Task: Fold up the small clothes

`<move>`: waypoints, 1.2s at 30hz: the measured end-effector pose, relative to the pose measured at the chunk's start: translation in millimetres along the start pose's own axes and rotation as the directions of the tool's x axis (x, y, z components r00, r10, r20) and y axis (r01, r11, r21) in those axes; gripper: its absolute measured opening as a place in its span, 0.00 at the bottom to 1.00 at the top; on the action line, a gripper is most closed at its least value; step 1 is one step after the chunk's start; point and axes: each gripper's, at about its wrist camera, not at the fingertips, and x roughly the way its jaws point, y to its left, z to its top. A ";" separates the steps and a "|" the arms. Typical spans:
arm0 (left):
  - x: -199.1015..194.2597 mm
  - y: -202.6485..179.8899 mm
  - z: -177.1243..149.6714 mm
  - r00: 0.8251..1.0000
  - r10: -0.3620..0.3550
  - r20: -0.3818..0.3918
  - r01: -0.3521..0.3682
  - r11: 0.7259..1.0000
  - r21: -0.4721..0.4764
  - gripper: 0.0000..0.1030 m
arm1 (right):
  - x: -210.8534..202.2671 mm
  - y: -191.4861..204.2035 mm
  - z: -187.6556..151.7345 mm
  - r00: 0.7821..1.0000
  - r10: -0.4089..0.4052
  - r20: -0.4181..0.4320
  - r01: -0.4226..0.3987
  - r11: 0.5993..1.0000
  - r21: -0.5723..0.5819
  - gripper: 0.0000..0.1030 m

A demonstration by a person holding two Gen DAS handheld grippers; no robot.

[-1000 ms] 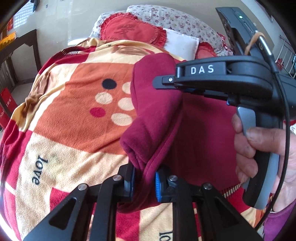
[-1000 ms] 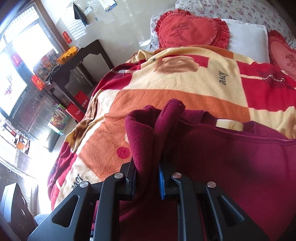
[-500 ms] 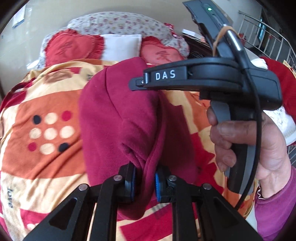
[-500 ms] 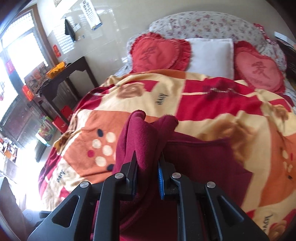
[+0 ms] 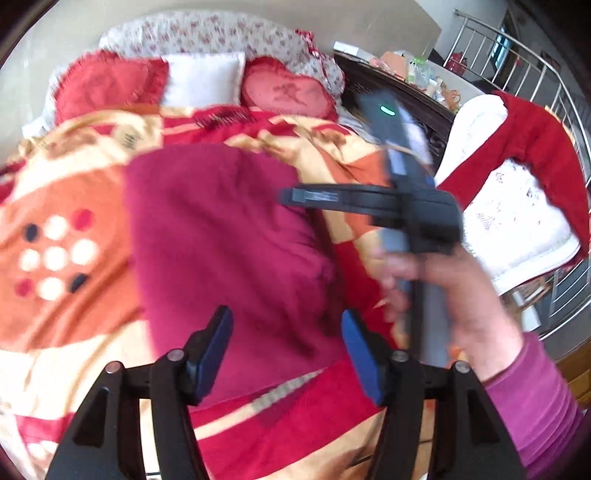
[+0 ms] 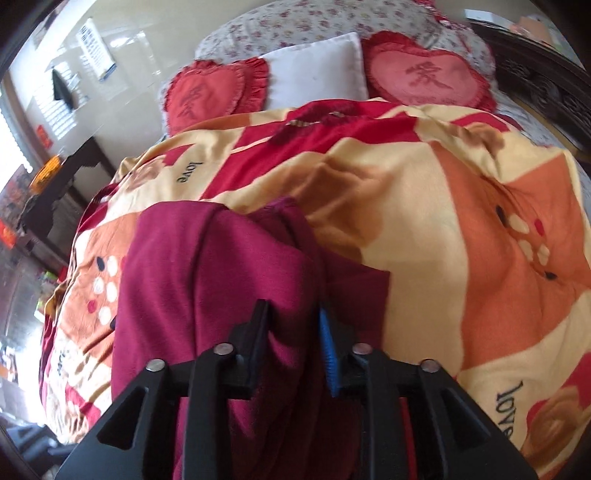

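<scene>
Bed: I see a blanket (image 6: pixel 424 206) in orange, cream and red covering it, printed with dots and the word "love".
Head of the bed: two red heart cushions (image 6: pixel 424 79) flank a white pillow (image 6: pixel 317 70), with a flowered pillow (image 5: pixel 207 33) behind them.
Room, my right camera only: a dark side table (image 6: pixel 62 181) stands by a pale wall at the left, with bright windows beyond it.
Room, my left camera only: a metal railing (image 5: pixel 535 70) runs at the right, with a white cloth (image 5: pixel 517 229) and a red garment (image 5: pixel 532 136) draped there, and dark carved furniture with small clutter behind.
Maroon garment (image 5: pixel 221 236): it lies on the blanket in a long bunched shape, lengthwise toward the pillows.
Left gripper (image 5: pixel 286 350): its jaws are opening and stand wide, the blue pads clear of the cloth, with the near end of the garment lying between them.
Right gripper (image 6: pixel 291 343): its jaws are opening but remain narrow, and a fold of the maroon garment is bunched between the pads, touching both.
Right gripper from my left camera: it is blurred, gripped by a hand (image 5: pixel 454 295) in a purple sleeve (image 5: pixel 535 398), just right of the garment.
</scene>
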 end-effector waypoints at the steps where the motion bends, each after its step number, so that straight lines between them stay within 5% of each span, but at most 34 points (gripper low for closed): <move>1: -4.6 8.2 -2.5 0.999 0.045 0.010 -0.045 0.999 0.006 0.65 | -6.4 -2.6 -2.8 1.000 0.003 0.005 -0.003 1.000 0.018 0.19; 5: 0.9 35.5 -13.2 0.986 0.165 -0.016 -0.166 0.986 -0.028 0.65 | -42.6 1.9 -24.1 0.993 0.120 0.017 -0.120 0.992 0.029 0.22; 8: 12.3 47.9 -23.8 0.981 0.187 -0.060 -0.190 0.980 -0.058 0.65 | -54.0 13.3 -44.7 0.991 0.137 -0.001 -0.137 0.990 0.010 0.32; 10: 26.2 47.8 -26.9 0.980 0.179 -0.090 -0.185 0.981 -0.064 0.65 | -48.3 18.4 -57.3 0.988 0.149 -0.047 -0.149 0.989 -0.013 0.24; 11: 26.9 45.6 -32.0 0.979 0.176 -0.103 -0.183 0.981 -0.063 0.65 | -47.7 20.1 -62.4 0.989 0.140 -0.047 -0.141 0.989 -0.034 0.00; 15: 32.2 42.0 -40.0 0.980 0.171 -0.105 -0.177 0.983 -0.051 0.65 | -66.0 7.0 -77.3 0.997 0.068 0.033 -0.067 0.997 -0.049 0.00; 17: 36.5 40.5 -44.1 0.977 0.173 -0.128 -0.180 0.982 -0.049 0.65 | -54.5 -7.9 -85.2 0.999 -0.041 0.004 0.041 0.999 -0.022 0.00; 19: 38.1 40.8 -44.3 0.977 0.172 -0.129 -0.180 0.982 -0.054 0.65 | -48.6 -23.0 -92.1 0.999 0.025 -0.032 -0.023 0.998 0.052 0.00; 22: 40.3 39.6 -46.6 0.977 0.174 -0.122 -0.182 0.982 -0.051 0.65 | -71.3 -33.7 -91.4 0.992 0.104 0.078 -0.114 0.984 0.139 0.00; 24: 42.7 39.2 -46.7 0.976 0.175 -0.130 -0.184 0.981 -0.057 0.65 | -79.7 -31.1 -83.5 0.984 0.130 0.123 -0.148 0.978 0.146 0.17; 28: 45.5 36.8 -48.7 0.974 0.178 -0.137 -0.188 0.980 -0.065 0.65 | -67.8 -12.1 -70.2 0.971 0.210 0.117 -0.227 0.961 0.159 0.20; 31: 46.4 35.2 -48.8 0.971 0.190 -0.143 -0.200 0.978 -0.059 0.65 | -34.7 4.7 -65.3 0.977 0.211 0.023 -0.212 0.964 0.160 0.24; 32: 46.4 35.2 -48.2 0.971 0.189 -0.148 -0.199 0.978 -0.058 0.65 | -28.7 8.1 -69.1 0.975 0.223 0.012 -0.222 0.962 0.160 0.23; 34: 43.1 34.2 -45.9 0.972 0.183 -0.150 -0.193 0.979 -0.059 0.65 | -27.3 13.4 -69.9 0.980 0.196 0.036 -0.199 0.972 0.125 0.00; 36: 37.3 32.8 -43.8 0.977 0.169 -0.133 -0.178 0.982 -0.062 0.65 | -38.3 8.1 -72.9 0.979 0.185 0.087 -0.194 0.975 0.111 0.00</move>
